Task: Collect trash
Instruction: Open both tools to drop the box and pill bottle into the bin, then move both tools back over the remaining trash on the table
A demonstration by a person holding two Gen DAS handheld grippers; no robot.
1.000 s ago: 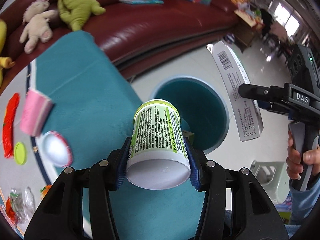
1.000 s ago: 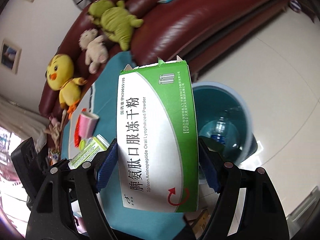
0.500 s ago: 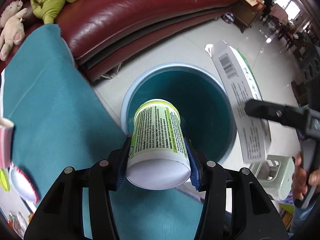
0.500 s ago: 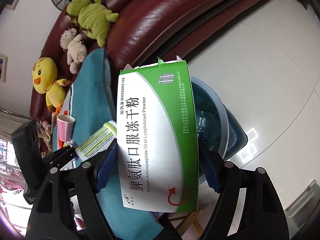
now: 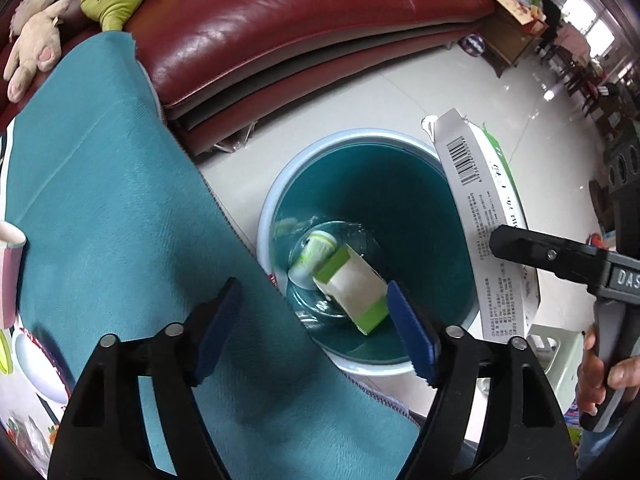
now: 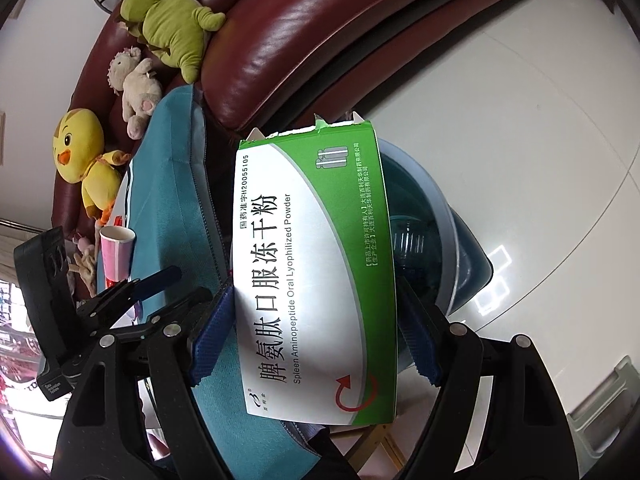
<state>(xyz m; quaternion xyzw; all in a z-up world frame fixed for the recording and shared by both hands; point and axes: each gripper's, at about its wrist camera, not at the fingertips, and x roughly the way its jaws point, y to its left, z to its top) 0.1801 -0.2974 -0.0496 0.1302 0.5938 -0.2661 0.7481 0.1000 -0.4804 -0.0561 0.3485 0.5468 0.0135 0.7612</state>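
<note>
My left gripper (image 5: 316, 320) is open and empty above the teal bin (image 5: 280, 200), which stands on the floor beside the table. The green and white cup (image 5: 316, 250) lies at the bin's bottom next to a green and white carton (image 5: 352, 284). My right gripper (image 6: 316, 332) is shut on a green and white medicine box (image 6: 316, 272), held upright over the bin's (image 6: 444, 216) near edge. The box also shows in the left wrist view (image 5: 480, 216) at the bin's right rim, with the right gripper (image 5: 552, 256) clamped on it.
A teal cloth (image 5: 112, 200) covers the table left of the bin. A pink paper cup (image 6: 116, 252) and a white lid (image 5: 36, 364) rest on the table. A dark red sofa (image 5: 280, 28) with plush toys (image 6: 172, 24) stands behind. A stool (image 5: 560, 356) is at the right.
My left gripper has opened and let go of the cup, which has dropped into the bin. My right gripper still holds the box beside the bin.
</note>
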